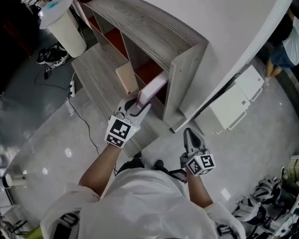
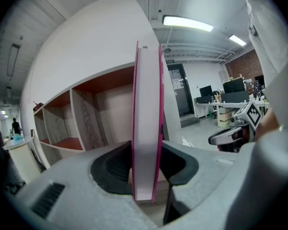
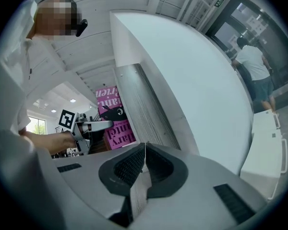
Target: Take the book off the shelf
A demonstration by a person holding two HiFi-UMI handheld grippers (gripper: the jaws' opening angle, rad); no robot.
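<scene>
A thin book [image 1: 152, 89] with pink covers and white page edges sticks out of the right-hand compartment of the grey wood shelf [image 1: 139, 29]. My left gripper [image 1: 139, 106] is shut on the book's near edge. In the left gripper view the book [image 2: 148, 128] stands upright between both black pads [image 2: 116, 166], in front of the red-lined shelf [image 2: 86, 104]. My right gripper [image 1: 189, 133] hangs lower and to the right, beside the shelf's end panel, shut with nothing in it. The right gripper view has its jaws [image 3: 144, 164] pressed together, with the pink book cover [image 3: 113, 121] and the left gripper beyond them.
A tan box [image 1: 127, 77] stands in the compartment left of the book. A white round bin [image 1: 65, 24] is at the shelf's far end, a white cabinet [image 1: 236, 101] behind the wall on the right. A person [image 1: 289, 39] stands at top right. Helmets [image 1: 261, 198] lie on the floor.
</scene>
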